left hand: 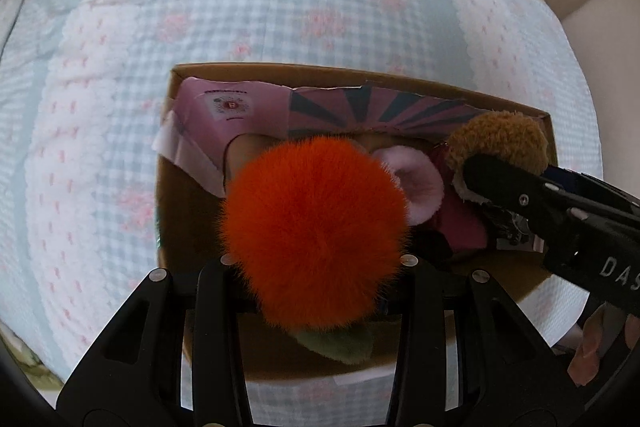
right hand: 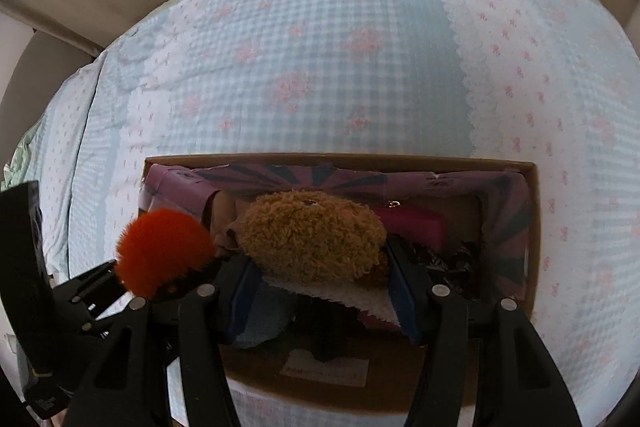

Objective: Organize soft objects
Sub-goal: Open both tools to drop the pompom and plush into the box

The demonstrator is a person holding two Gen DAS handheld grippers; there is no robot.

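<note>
Step in hand, as judged: both grippers carry a soft toy above the cardboard box point(right hand: 530, 235), so either placing into it or lifting out; the views do not settle which. The left gripper point(left hand: 316, 263) is closed around an orange pompom point(left hand: 316, 227), which fills the lower centre of the left wrist view and hangs over the box interior. The right gripper point(right hand: 324, 275) is closed on a brown plush toy point(right hand: 312, 233), held between its blue-padded fingers at the centre of the right wrist view, with a white fabric piece point(right hand: 352, 297) showing just beneath the toy. The box sits on a blue checked bedspread point(right hand: 320, 67) and occupies the lower half of both views. Contents visible: a pink fluffy ring point(left hand: 416, 183) right of the pompom, a green plush piece point(left hand: 340, 345) below it, a dark pink item point(right hand: 416, 223) near the far wall, and dark patterned fabric point(right hand: 452, 259) at the right. A purple striped liner point(right hand: 304, 175) covers the far wall. If placing, the next move calls for lowering each toy into free floor space, then opening the fingers without snagging neighbouring items
</note>
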